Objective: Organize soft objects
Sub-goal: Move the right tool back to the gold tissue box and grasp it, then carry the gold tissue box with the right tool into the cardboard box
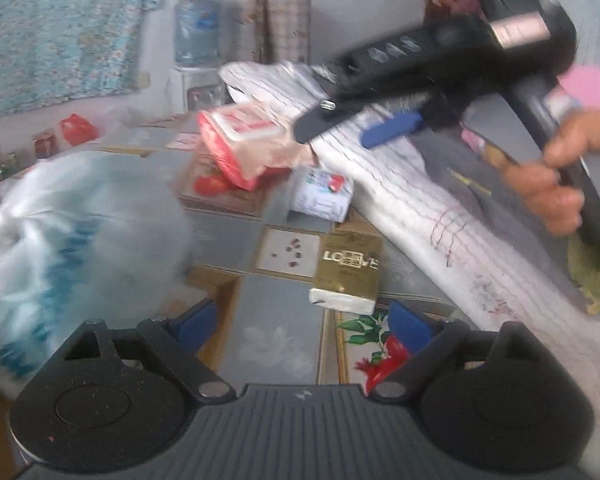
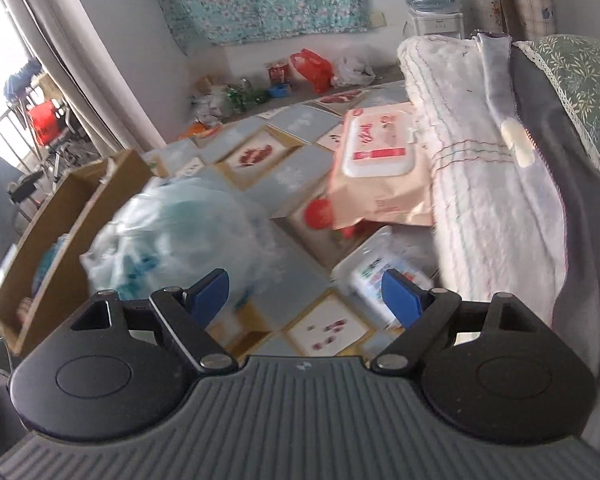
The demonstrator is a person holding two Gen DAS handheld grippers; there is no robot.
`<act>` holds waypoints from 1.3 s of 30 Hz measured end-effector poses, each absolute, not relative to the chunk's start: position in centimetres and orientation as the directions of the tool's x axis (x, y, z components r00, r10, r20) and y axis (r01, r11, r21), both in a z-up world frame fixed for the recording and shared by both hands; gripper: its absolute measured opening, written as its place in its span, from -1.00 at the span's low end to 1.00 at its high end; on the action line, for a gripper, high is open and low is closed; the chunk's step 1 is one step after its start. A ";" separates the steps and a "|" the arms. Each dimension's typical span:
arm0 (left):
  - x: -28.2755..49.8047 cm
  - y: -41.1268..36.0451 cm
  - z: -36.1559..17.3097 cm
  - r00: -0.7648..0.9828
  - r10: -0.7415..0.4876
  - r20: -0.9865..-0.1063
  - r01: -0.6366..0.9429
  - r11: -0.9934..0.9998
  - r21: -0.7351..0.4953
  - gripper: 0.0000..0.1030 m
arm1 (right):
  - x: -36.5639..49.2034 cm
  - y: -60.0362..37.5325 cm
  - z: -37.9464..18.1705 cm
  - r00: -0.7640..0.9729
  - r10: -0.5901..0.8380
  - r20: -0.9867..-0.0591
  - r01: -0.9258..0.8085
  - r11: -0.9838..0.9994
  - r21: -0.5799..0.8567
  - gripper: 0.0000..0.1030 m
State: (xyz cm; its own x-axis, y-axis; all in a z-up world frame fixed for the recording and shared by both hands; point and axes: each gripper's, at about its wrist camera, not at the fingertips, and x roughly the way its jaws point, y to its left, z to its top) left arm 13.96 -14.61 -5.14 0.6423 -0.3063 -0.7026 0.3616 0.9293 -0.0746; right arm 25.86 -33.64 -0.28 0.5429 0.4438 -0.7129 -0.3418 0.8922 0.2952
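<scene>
left gripper (image 1: 304,322): jaws wide, empty | right gripper (image 2: 306,294): jaws wide, empty | plastic bag (image 2: 172,232) on mat by box (image 2: 60,224) edge | wipes pack (image 2: 380,160) leans on quilt (image 2: 480,184) edge | tissue pack (image 1: 346,272) near quilt; bare mat (image 1: 276,312) between bag and packs

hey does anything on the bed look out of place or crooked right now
Yes. The pink wet wipes pack sits tilted, one edge propped on the folded white quilt rather than lying flat. The gold tissue pack and a small white pack lie scattered at different angles on the patterned bedsheet.
</scene>
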 end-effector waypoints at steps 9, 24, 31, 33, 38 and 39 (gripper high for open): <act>18.8 -18.1 -7.4 0.584 -0.335 -0.739 0.434 0.899 -0.065 0.79 | 23.7 -36.4 -2.0 0.465 0.575 -0.674 -0.328 0.818 0.472 0.57; 20.3 -20.1 -9.9 0.516 -0.294 -0.805 0.416 0.907 -0.064 0.35 | 22.8 -38.3 -7.8 0.362 0.512 -0.779 -0.151 0.857 0.492 0.10; 19.8 -20.9 -10.1 0.528 -0.291 -0.798 0.429 0.902 -0.044 0.34 | 23.1 -36.7 -8.6 0.334 0.501 -0.799 -0.171 0.865 0.471 -0.09; 19.6 -21.0 -10.2 0.553 -0.279 -0.785 0.420 0.907 -0.027 0.17 | 23.1 -36.5 -8.8 0.336 0.502 -0.797 -0.174 0.864 0.472 -0.12; 19.5 -20.7 -10.1 0.575 -0.272 -0.771 0.401 0.916 -0.024 0.05 | 22.8 -36.4 -8.5 0.355 0.499 -0.791 -0.179 0.866 0.467 -0.23; 19.4 -20.6 -10.0 0.576 -0.273 -0.770 0.399 0.916 -0.026 0.05 | 22.7 -36.4 -8.5 0.355 0.505 -0.787 -0.176 0.863 0.474 -0.24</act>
